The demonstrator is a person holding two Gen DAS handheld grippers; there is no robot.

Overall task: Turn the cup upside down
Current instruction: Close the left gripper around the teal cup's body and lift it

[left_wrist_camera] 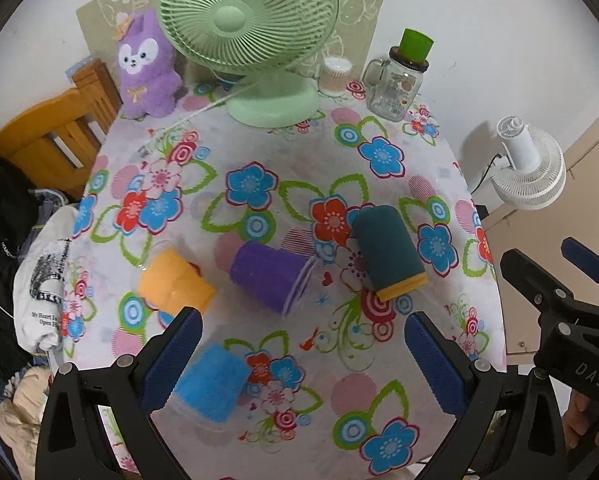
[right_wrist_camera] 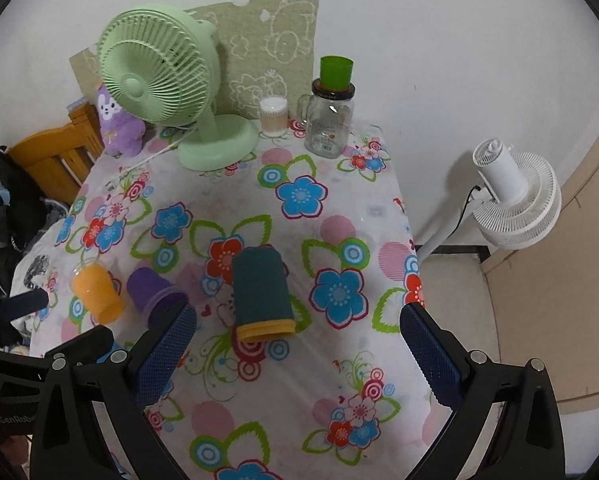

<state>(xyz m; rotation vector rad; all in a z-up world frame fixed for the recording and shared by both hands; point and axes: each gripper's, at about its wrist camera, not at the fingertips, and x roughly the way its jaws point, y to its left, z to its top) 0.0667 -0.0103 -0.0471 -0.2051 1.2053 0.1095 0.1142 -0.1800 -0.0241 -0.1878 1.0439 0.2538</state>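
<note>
Both my left claw (left_wrist_camera: 303,354) and right claw (right_wrist_camera: 297,348) hang released over the floral surface (right_wrist_camera: 331,184). Four cups lie tipped on it: orange cup (left_wrist_camera: 175,284), purple cup (left_wrist_camera: 269,276), blue cup (left_wrist_camera: 211,384), dark teal cup (right_wrist_camera: 261,292).

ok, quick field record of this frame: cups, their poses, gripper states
surface: table with floral cloth
purple plastic cup: on its side, mouth toward the camera
orange plastic cup: on its side
blue plastic cup: lying beside the left finger
dark teal cup with yellow rim: on its side, rim toward the camera
left gripper: open, holding nothing
right gripper: open, holding nothing
flip: not yet started
</note>
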